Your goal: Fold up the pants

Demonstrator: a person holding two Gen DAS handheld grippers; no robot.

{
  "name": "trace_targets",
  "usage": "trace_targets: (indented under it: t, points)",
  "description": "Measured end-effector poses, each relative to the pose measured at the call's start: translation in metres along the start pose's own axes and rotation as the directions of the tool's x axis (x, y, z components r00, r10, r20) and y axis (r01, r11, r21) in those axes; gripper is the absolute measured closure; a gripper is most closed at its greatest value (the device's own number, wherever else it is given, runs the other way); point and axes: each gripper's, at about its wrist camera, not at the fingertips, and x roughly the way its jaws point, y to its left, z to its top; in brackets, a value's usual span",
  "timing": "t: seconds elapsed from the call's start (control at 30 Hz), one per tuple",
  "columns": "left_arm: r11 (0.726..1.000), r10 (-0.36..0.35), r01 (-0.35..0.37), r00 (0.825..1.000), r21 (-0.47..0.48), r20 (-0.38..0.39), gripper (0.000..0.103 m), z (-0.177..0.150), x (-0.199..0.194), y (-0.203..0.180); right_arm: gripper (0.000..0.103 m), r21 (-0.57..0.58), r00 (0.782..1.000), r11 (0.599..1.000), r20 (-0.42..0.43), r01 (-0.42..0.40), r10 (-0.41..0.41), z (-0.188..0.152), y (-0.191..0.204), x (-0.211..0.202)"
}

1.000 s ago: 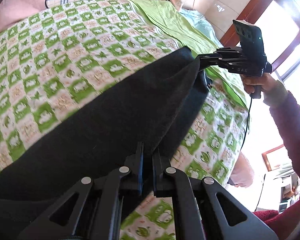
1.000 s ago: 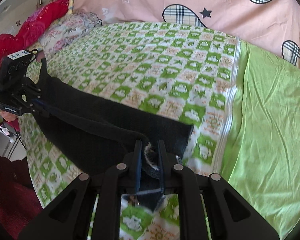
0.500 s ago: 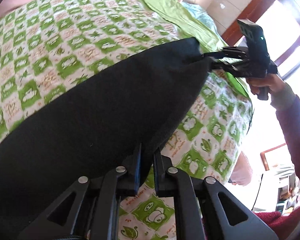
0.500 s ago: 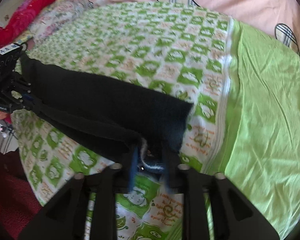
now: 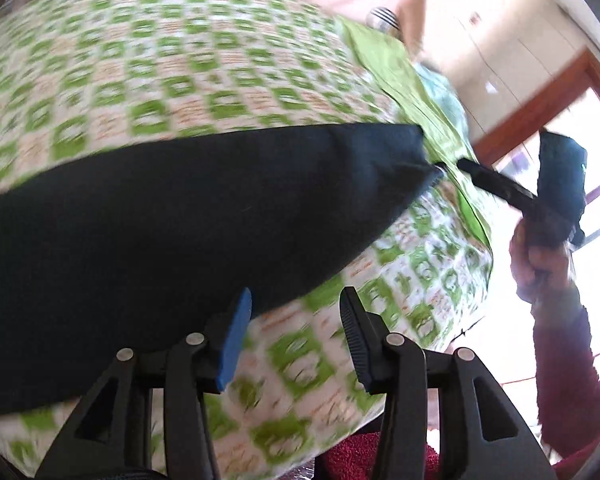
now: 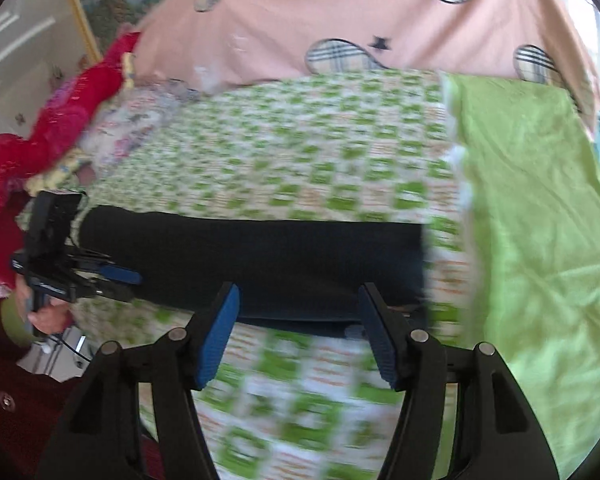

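The black pants are laid as a long folded band across the checked bed. Both the left gripper and the right gripper are opening, nothing held between them. A fold seems just released; next, a fresh grasp is needed. Details are blurred.

No readable text; pale lettering on the left hand-held gripper blurred.

Beyond the black pants, the bed lies bare up to the pink quilt, which walls off that side. Right of the pants, the green sheet lies open; left of them, red bedding crowds the bed edge.
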Motion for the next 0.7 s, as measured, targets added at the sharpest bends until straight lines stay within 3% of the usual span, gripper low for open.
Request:
trace_targets:
  t: [0.17,0.3,0.47,0.7]
  points:
    - [0.988,0.049,-0.038,0.996,-0.148,0.069,0.056,-0.032,-0.044,0.044,0.040,-0.027,0.993,0.993,-0.004,-0.116,0.116,-0.003,0.057,0.037]
    - [0.954,0.120,-0.078,0.984,-0.288,0.131,0.056,-0.056,-0.082,0.088,0.040,-0.093,0.983,0.979,-0.028,-0.183,0.181,-0.002,0.106,0.067]
    - [0.884,0.220,-0.119,0.959,-0.452,0.178,0.056,-0.083,-0.126,0.144,0.040,-0.183,0.971,0.954,-0.076,-0.236,0.226,-0.006,0.163,0.094]
    - [0.794,0.319,-0.141,0.924,-0.591,0.209,0.056,-0.106,-0.164,0.201,0.040,-0.329,0.965,0.910,-0.156,-0.251,0.210,-0.005,0.223,0.133]
